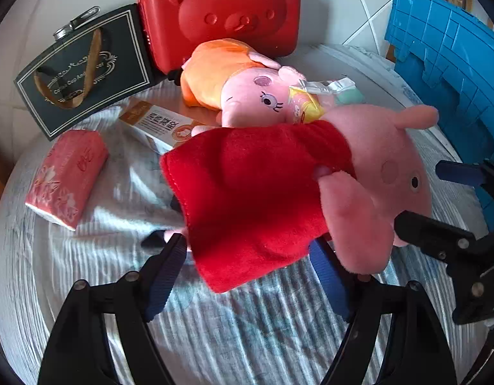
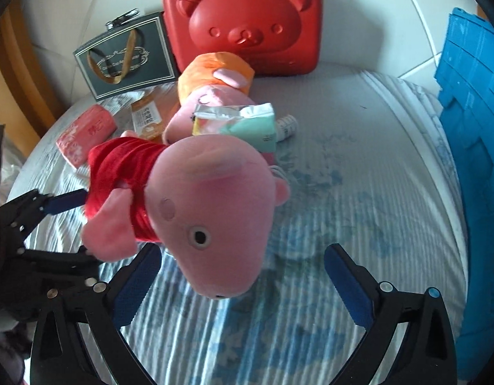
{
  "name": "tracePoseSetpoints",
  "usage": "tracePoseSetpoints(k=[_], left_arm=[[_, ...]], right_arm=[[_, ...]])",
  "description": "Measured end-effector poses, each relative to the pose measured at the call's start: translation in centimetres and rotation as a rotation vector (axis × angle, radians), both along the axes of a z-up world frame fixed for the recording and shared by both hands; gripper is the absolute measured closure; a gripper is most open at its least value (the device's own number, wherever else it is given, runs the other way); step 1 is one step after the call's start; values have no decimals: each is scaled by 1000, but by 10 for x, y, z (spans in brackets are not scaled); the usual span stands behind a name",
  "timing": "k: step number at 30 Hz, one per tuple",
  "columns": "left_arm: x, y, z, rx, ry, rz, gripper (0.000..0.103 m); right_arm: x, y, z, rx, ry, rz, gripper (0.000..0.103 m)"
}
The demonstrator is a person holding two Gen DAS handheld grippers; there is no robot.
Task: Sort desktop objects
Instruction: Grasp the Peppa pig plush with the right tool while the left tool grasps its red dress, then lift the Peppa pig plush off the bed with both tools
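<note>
Bedsheet point(image 2: 359, 176) lies bare between pig plush point(image 2: 214, 208) and blue crate point(image 2: 471, 160)

The near pig plush point(image 2: 195, 211) lies across the middle of the bedsheet point(image 2: 359, 192); all places here are told from it as the right wrist view shows them. Just behind it lies a second plush point(image 2: 211, 96), touching it, with a tissue pack point(image 2: 247, 122) resting on that plush's head end. A small bottle point(image 2: 287, 128) lies just right of the pack. Behind the second plush stands the bear case point(image 2: 247, 22), upright at the back. Left of the case leans a gift bag point(image 2: 128, 57). Behind and left of the near plush lie a carton point(image 2: 147, 118) and, further left, a wrapped pack point(image 2: 86, 134). Far right stands a crate point(image 2: 471, 160).
</note>
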State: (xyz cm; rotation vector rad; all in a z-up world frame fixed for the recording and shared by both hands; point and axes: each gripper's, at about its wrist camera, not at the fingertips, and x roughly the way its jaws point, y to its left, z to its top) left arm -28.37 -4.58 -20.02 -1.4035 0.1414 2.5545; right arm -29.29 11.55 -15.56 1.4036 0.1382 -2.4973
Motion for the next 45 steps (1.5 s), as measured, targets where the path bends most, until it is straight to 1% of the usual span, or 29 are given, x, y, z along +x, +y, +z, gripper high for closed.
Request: tracePoseSetpoints(k=[4, 8, 10, 11, 13, 15, 17, 21, 25, 28, 29, 32, 34, 36, 38, 40, 42, 45], left_arm=[[-12, 10, -9, -16, 3, -46, 25], [-21, 15, -15, -11, 5, -74, 25], [-22, 18, -15, -7, 19, -89, 25], [-21, 19, -14, -7, 29, -92, 25], [-20, 20, -12, -12, 40, -98, 31], [-17, 17, -9, 1, 43, -88, 33], [-12, 15, -2, 13, 51, -80, 33], [3, 16, 19, 15, 97, -65, 33], [24, 17, 52, 10, 172, -69, 33], [41, 27, 77, -28, 236, -77, 33], [45, 28, 83, -36, 244, -73, 33], [57, 26, 92, -33, 239, -52, 33], [63, 21, 90, -26, 215, -19, 33], [66, 15, 83, 14, 160, 24, 31], [71, 15, 75, 57, 122, 46, 30], [78, 24, 64, 77, 92, 45, 30], [80, 36, 52, 80, 63, 31, 30], [79, 56, 37, 95, 26, 19, 30]], right_arm=[[-13, -2, -8, 15, 1, -9, 0], [-23, -3, -15, -7, -25, 5, 1], [-23, -8, -15, -21, -28, 30, 17], [-21, -10, -15, -21, -25, 38, 33], [-19, -13, -12, -2, -12, 39, 35], [-17, -13, -10, -8, -8, 47, 38], [-12, -12, -4, -13, 3, 58, 39], [1, -13, 13, -11, 51, 76, 39], [15, -10, 37, -38, 98, 82, 40], [31, -10, 60, -65, 147, 100, 45], [34, -12, 64, -62, 150, 96, 47], [40, -7, 70, -50, 120, 69, 50], [44, 0, 68, -34, 92, 41, 50], [47, 11, 61, -32, 45, 21, 50], [52, 27, 54, -61, 15, -7, 50], [53, 42, 46, -80, -27, -39, 48], [54, 54, 40, -69, -54, -58, 47], [56, 64, 30, -38, -91, -36, 45]])
